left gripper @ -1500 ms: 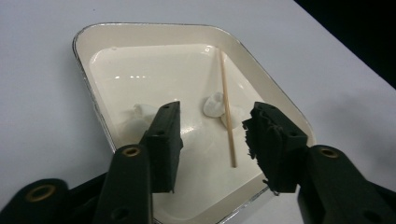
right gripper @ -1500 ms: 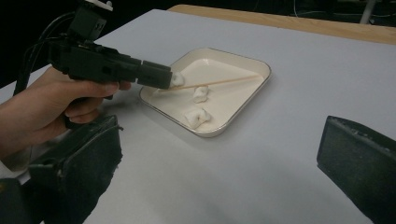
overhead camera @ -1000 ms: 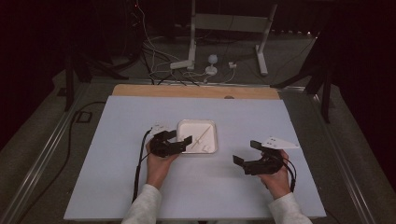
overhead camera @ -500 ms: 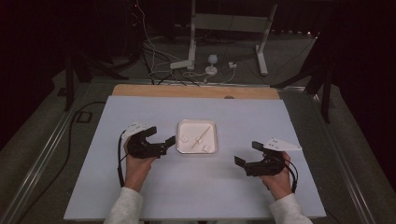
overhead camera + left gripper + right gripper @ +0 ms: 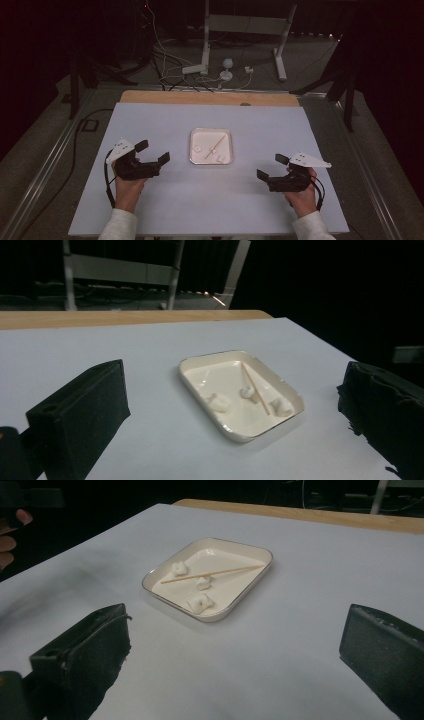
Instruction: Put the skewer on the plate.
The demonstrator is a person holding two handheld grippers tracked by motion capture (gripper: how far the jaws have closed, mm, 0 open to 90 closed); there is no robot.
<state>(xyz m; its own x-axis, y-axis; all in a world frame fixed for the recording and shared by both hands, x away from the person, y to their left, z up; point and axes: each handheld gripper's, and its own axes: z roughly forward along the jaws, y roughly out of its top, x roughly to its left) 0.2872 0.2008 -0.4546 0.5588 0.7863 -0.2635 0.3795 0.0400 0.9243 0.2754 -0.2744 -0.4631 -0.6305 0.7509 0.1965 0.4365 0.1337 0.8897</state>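
**Q:** While both hands rest on the white table (image 5: 210, 210), how do the two grippers stand?

**A:** Left gripper (image 5: 154, 152): jaws spread wide, having just been opening, with nothing between them; it sits at the near left of the table, held in the left hand (image 5: 127, 187). Right gripper (image 5: 269, 167): jaws likewise spread and empty, at the near right, held in the right hand (image 5: 302, 195). Both point inward toward the table's middle.

**Q:** What lies between them?

**A:** A shallow white tray (image 5: 196, 159) rests flat on the table, about midway between the grippers and slightly farther from the person, well apart from both. In the left gripper view, the tray (image 5: 235, 432) appears between the two black jaws but beyond them.

**Q:** And inside the tray?

**A:** A thin wooden stick (image 5: 212, 573) lies slantwise across the tray floor, with three small white lumps (image 5: 200, 602) near it: one on one side of the stick, two on the other.

**Q:** What is beyond the table?

**A:** A wooden strip (image 5: 210, 97) runs along its far edge; behind it stand a metal frame (image 5: 245, 30) and loose cables (image 5: 175, 65) on a dark floor.
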